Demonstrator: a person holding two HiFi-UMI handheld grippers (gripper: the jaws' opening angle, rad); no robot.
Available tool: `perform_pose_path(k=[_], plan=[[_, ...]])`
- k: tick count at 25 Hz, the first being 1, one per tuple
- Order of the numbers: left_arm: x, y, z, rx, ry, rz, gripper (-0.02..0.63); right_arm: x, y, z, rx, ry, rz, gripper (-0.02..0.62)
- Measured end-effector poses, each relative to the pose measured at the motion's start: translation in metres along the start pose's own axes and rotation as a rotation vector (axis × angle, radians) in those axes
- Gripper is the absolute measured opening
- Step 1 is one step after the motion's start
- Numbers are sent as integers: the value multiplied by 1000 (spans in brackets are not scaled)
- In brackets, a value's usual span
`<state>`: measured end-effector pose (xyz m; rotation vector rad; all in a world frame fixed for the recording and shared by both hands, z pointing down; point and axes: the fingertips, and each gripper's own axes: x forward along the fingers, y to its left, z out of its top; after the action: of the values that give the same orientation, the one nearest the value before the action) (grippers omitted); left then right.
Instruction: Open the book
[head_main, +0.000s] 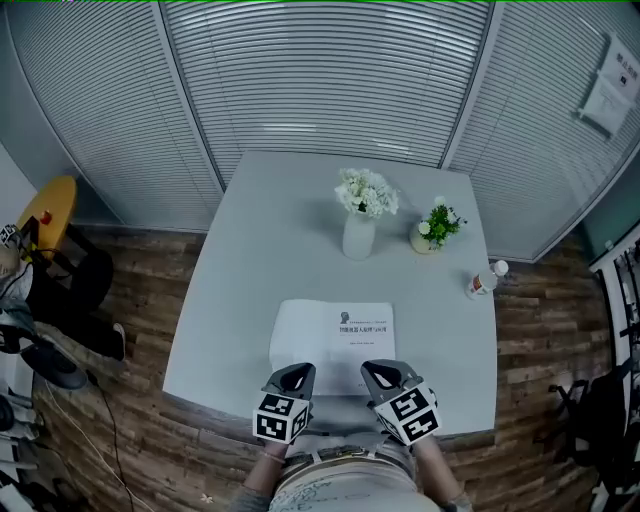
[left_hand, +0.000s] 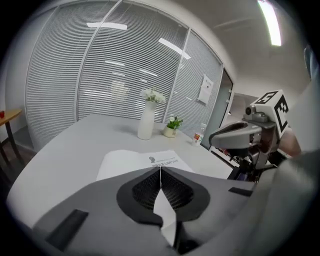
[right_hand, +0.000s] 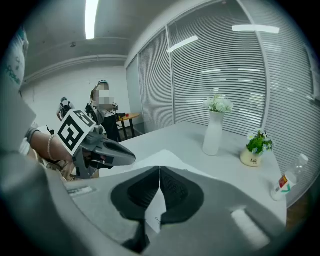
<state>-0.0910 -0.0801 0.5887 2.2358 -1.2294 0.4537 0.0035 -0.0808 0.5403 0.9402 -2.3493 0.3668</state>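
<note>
Head view looks steeply down on the table (head_main: 260, 230); 2 gripper views skim low across it, sharing the vase (head_main: 358, 237).

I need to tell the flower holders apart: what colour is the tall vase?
White; the tall vase shows best in the right gripper view.

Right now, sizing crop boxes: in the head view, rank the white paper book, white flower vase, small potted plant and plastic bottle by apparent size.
1. White paper book
2. White vase with white flowers
3 and 4. Small potted green plant, small plastic bottle: too close to rank.
</note>
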Motion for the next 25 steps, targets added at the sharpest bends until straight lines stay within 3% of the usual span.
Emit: perform_pose_path(k=[6, 12, 25], plan=[[-8, -34, 32, 117, -54, -30, 0, -1, 1, 3, -27, -18, 18, 5], [-23, -57, 71, 226, -160, -5, 0, -10, 18, 25, -121, -125, 71, 3], [-58, -79, 132, 272, -363, 37, 1, -54, 38, 115, -175, -470, 68, 3]])
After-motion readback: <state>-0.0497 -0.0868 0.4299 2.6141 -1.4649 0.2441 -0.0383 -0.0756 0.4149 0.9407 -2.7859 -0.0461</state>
